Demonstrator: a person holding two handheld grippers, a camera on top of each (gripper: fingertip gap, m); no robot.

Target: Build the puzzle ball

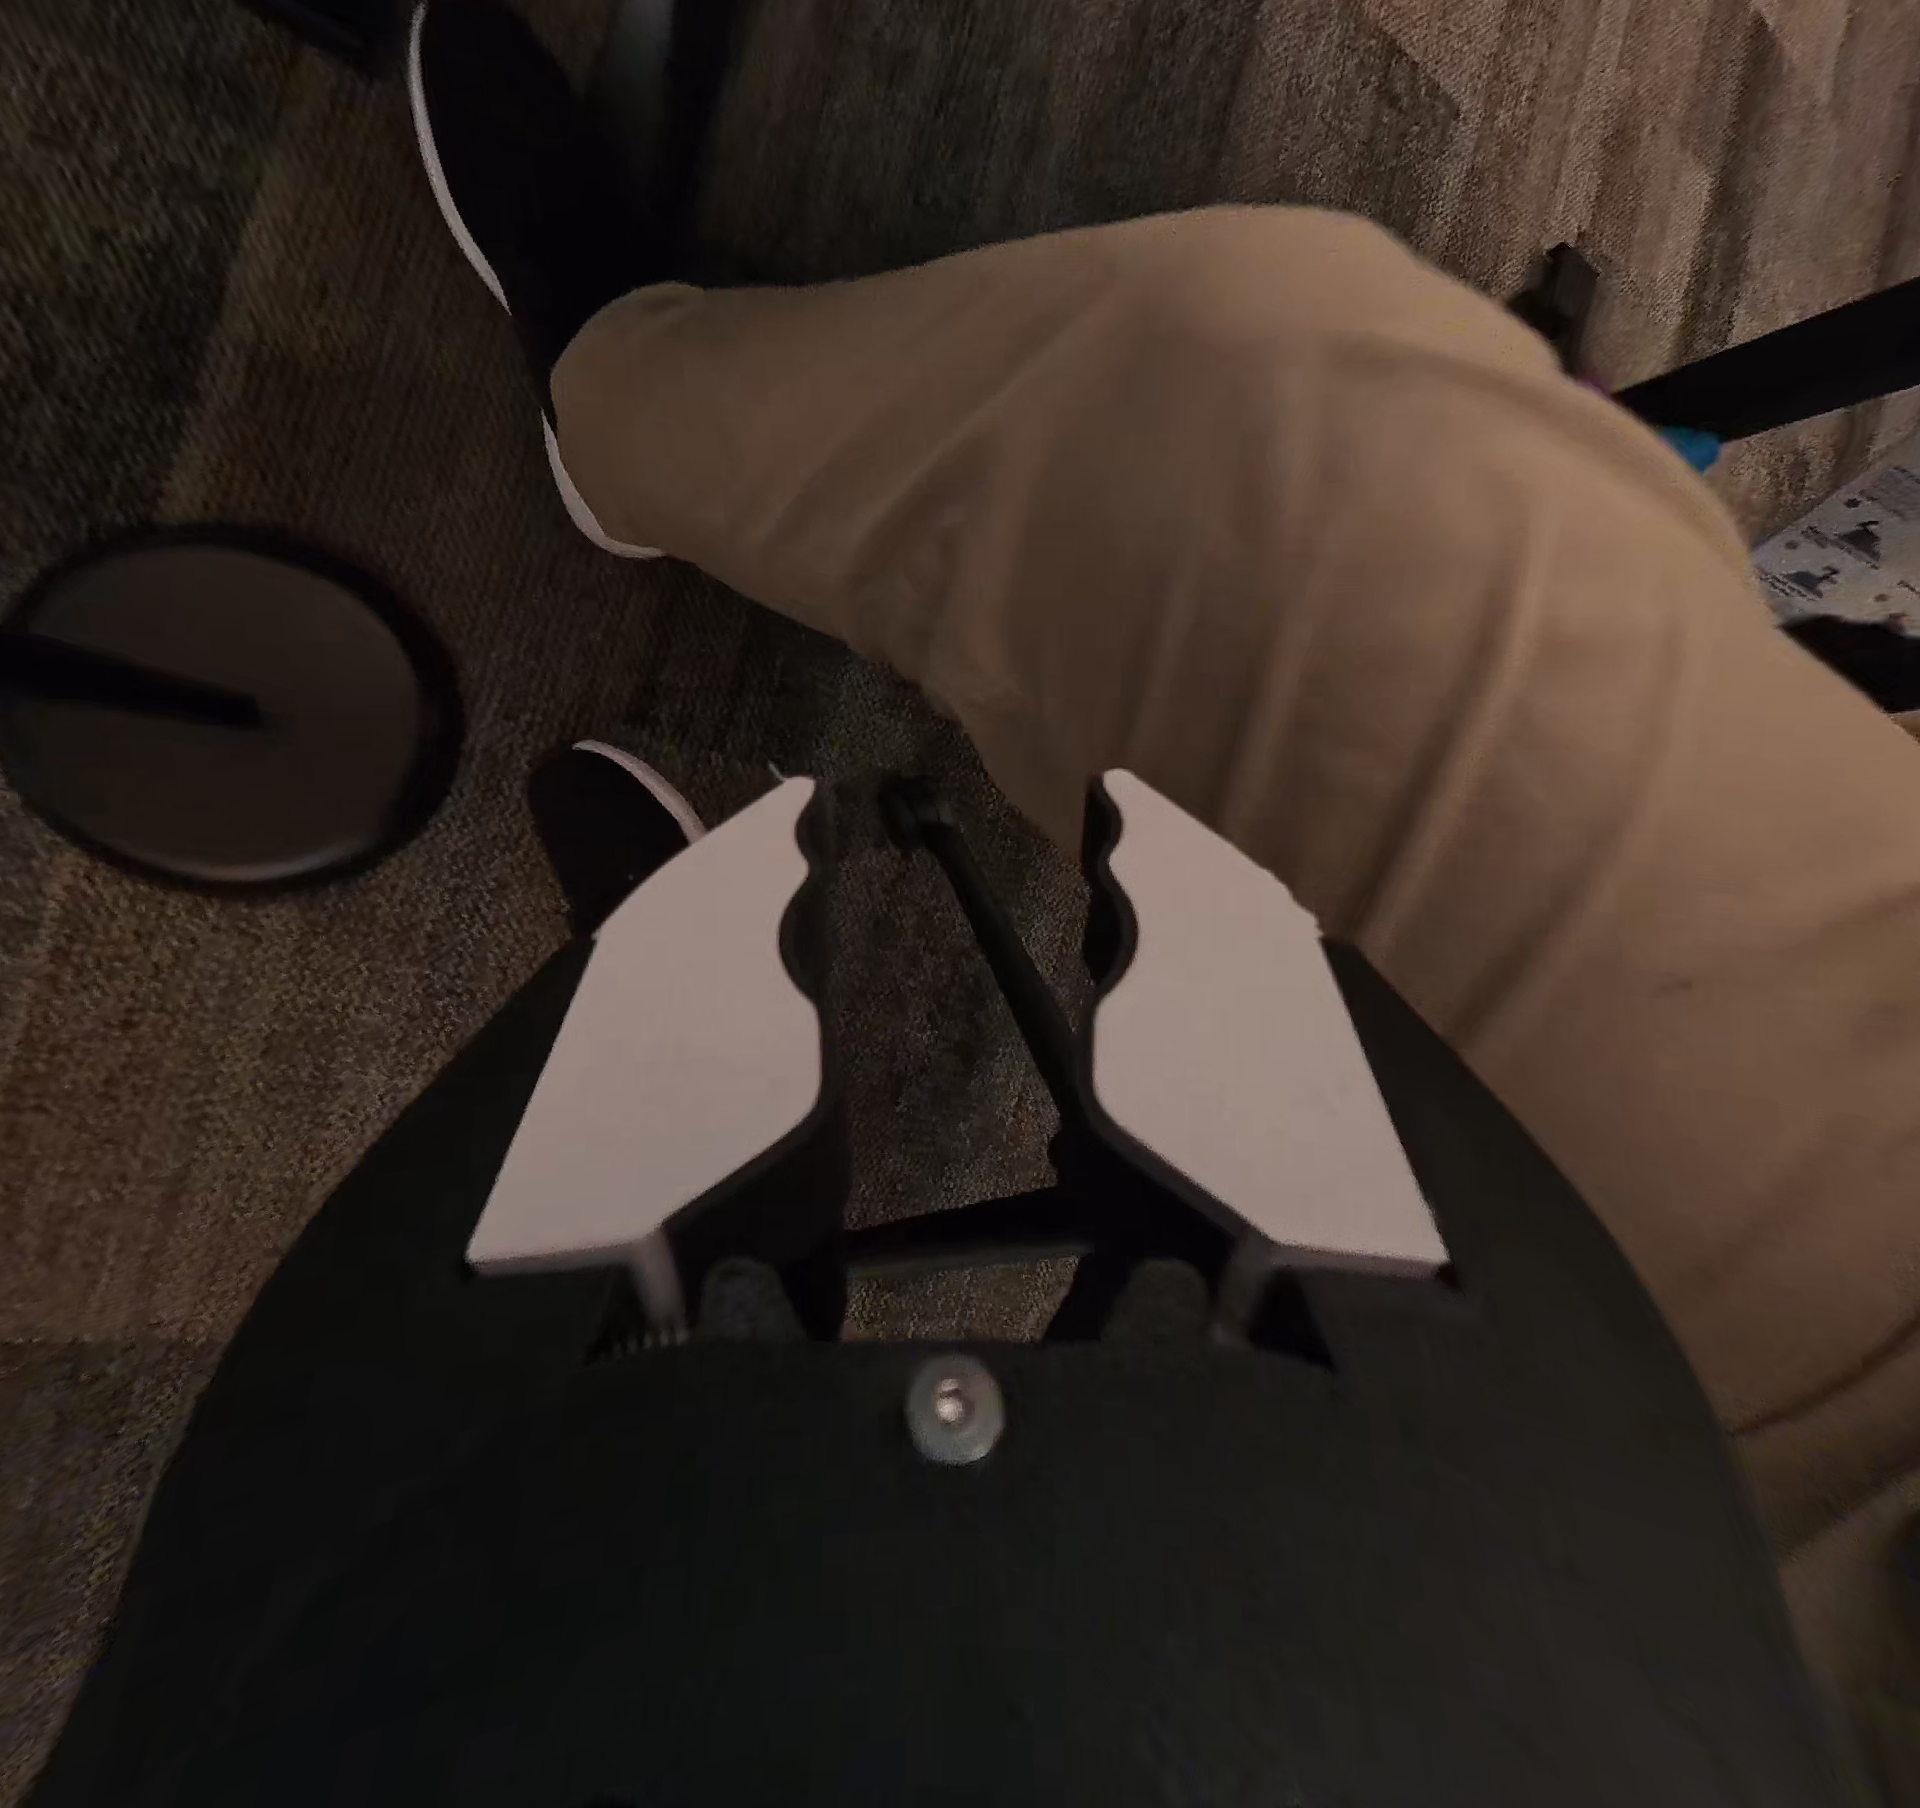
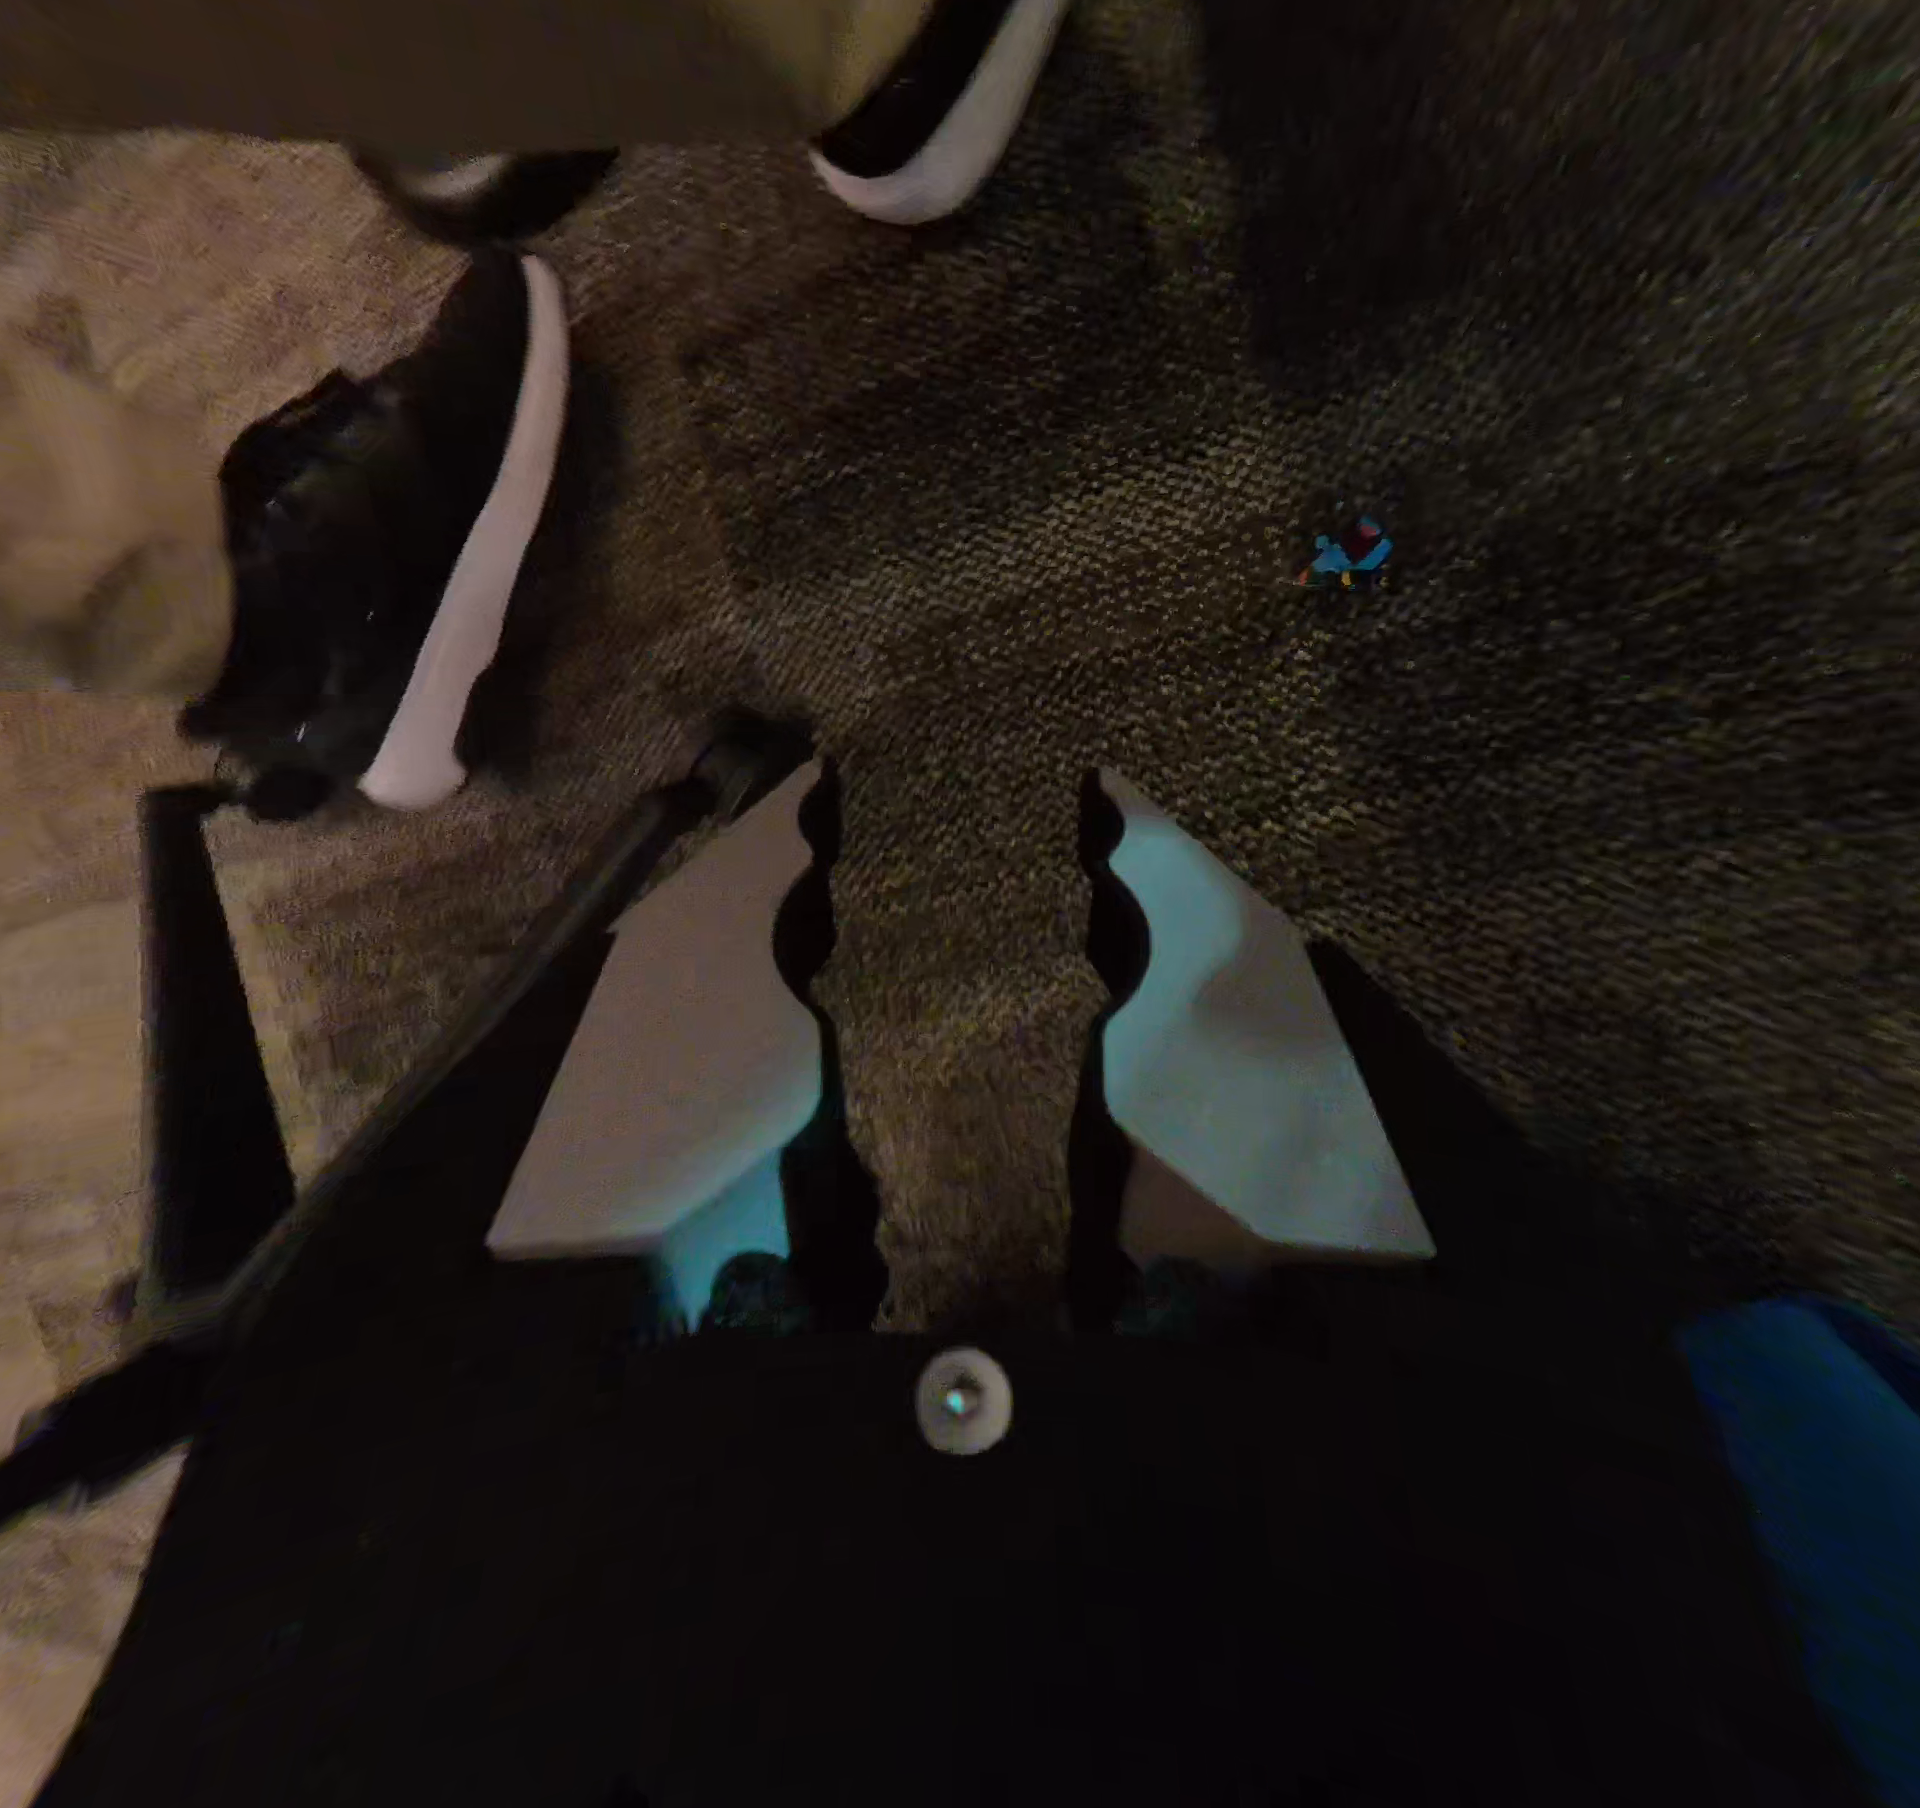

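A small blue and multicoloured puzzle piece [image 2: 1345, 553] lies on the dark carpet, ahead and to the right of my right gripper [image 2: 956, 792]. The right gripper is open and empty, pointing down at the floor. My left gripper [image 1: 951, 802] is also open and empty, pointing down at the carpet beside a person's tan trouser leg [image 1: 1247, 563]. No puzzle ball shows in either view.
A round black stand base [image 1: 223, 709] sits on the carpet at the left. Black shoes with white soles [image 2: 457, 553] and black stand legs [image 1: 1013, 937] are close by. A patterned sheet [image 1: 1849, 553] shows at the right edge. A blue object [image 2: 1818, 1509] is at lower right.
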